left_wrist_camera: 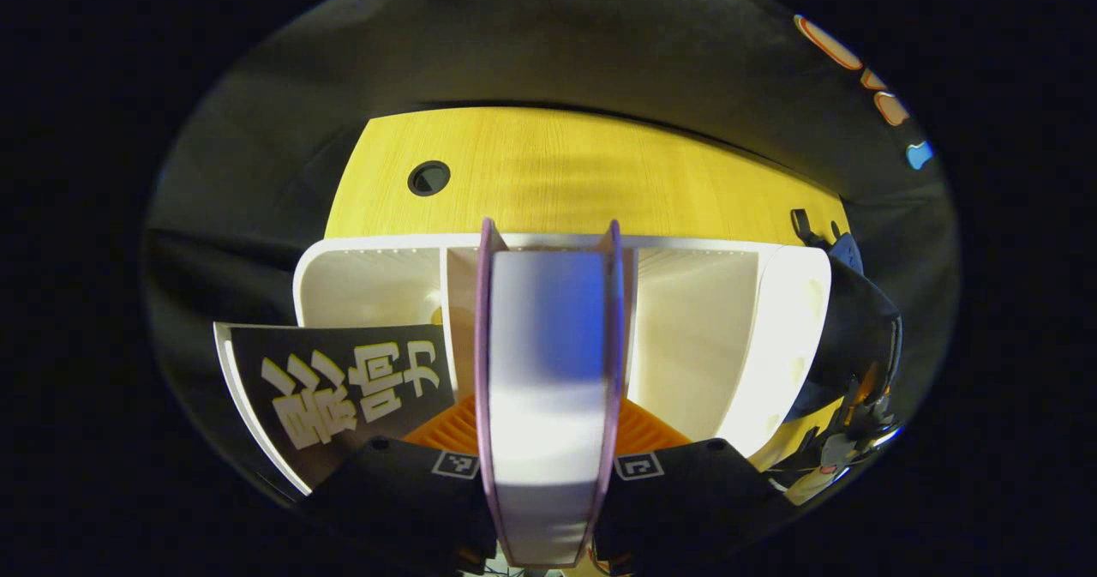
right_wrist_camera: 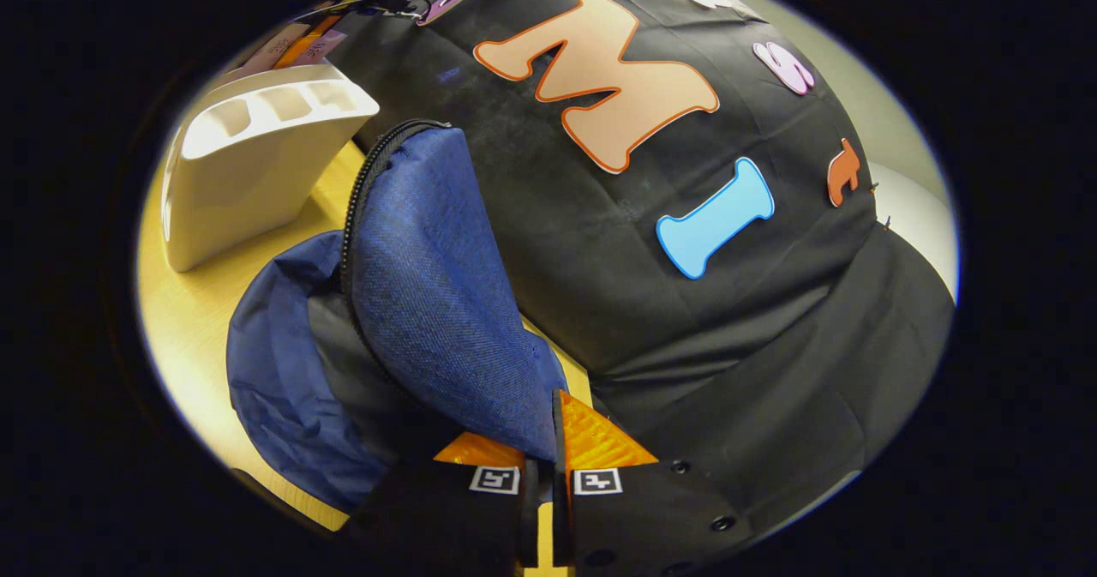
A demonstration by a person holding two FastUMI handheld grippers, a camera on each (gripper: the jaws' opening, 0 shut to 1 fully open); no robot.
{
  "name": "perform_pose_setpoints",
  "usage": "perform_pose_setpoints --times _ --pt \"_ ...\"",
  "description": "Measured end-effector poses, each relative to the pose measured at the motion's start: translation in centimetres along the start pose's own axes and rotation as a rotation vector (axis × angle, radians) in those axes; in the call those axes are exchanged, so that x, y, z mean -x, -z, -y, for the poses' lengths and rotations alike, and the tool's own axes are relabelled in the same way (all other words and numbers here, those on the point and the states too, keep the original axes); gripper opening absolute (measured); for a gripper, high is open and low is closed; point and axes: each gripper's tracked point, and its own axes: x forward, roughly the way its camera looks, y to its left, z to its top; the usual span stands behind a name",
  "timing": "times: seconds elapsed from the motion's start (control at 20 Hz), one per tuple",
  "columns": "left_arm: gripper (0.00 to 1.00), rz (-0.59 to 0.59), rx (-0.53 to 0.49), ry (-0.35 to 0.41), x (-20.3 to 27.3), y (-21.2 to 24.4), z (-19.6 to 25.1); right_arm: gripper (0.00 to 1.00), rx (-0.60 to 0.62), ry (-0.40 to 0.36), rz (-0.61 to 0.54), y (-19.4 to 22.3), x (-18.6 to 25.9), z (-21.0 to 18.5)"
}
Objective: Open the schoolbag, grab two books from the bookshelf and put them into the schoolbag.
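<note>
My left gripper (left_wrist_camera: 548, 453) is shut on a thick book with purple covers (left_wrist_camera: 548, 363), held upright with its page edge facing me, just above the white bookshelf (left_wrist_camera: 711, 328). A black book with white lettering (left_wrist_camera: 343, 384) leans in the shelf's left compartment. The blue schoolbag (left_wrist_camera: 861, 320) shows at the right edge of the left gripper view. In the right gripper view my right gripper (right_wrist_camera: 548, 453) is shut on the edge of the schoolbag's blue flap (right_wrist_camera: 428, 303), which is lifted, with the zipper line along its left rim and the bag's dark inside below it.
The yellow wooden table (left_wrist_camera: 557, 165) has a round cable hole (left_wrist_camera: 428, 177) behind the shelf. In the right gripper view the bookshelf (right_wrist_camera: 248, 157) stands on the table (right_wrist_camera: 193, 320) left of the bag, with the booth's black cloth wall (right_wrist_camera: 686, 320) close behind.
</note>
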Motion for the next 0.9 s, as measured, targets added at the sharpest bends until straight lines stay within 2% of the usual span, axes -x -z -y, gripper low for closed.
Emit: perform_pose_setpoints --times 0.5,0.9 --pt "0.4 -0.045 0.06 0.012 0.5 1.1 0.4 0.07 0.004 -0.01 0.0 0.0 -0.2 -0.6" --pt "0.4 0.002 -0.008 -0.035 8.1 2.9 -0.1 0.07 -0.029 -0.007 -0.011 0.5 -0.2 0.3"
